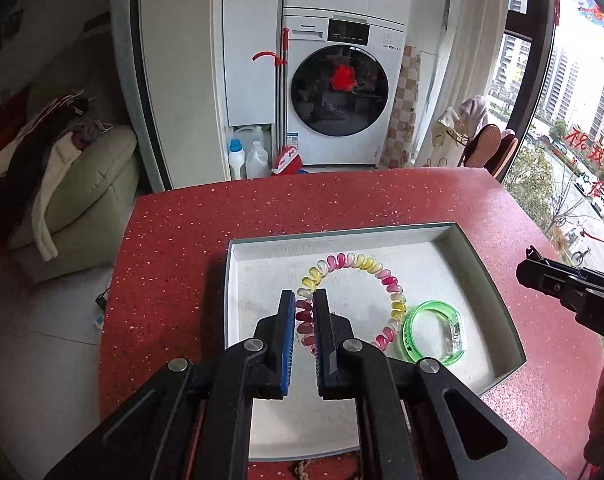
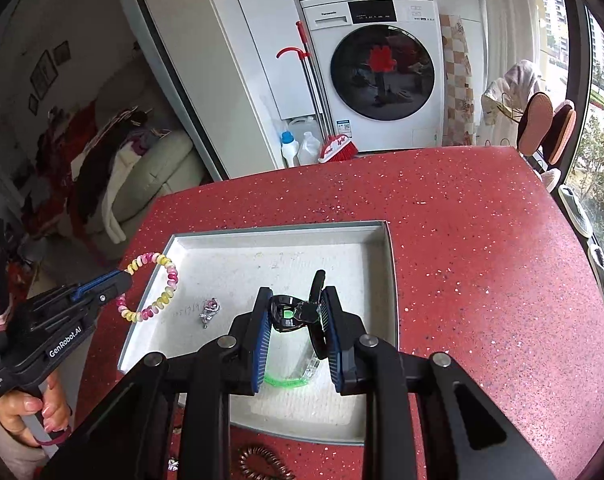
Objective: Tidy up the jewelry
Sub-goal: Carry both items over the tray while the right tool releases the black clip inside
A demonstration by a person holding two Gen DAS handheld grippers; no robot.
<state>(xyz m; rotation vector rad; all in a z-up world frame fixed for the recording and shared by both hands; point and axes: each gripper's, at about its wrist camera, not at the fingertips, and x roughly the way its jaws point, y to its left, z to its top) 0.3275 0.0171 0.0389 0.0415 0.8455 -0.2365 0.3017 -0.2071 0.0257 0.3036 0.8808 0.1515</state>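
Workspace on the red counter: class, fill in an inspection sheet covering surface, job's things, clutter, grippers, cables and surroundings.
Surface: red speckled counter bearing a white tray.
Job's things: pastel spiral bracelet; green bangle and silver charm in tray; black hair claw.
Clutter: brown coil at the counter's near edge.
Grippers: left gripper shut on bracelet; right gripper shut on claw.
Cables: nothing seen.
Surroundings: washing machine, sofa, window.

A red speckled stone counter (image 2: 442, 216) carries a shallow white rectangular tray (image 2: 286, 232) near its front edge. Inside the tray lie a translucent green plastic bangle (image 1: 434, 330) and a small silver charm (image 2: 210, 310). In front of the tray, a brown coiled hair tie (image 2: 262, 462) rests on the counter itself.
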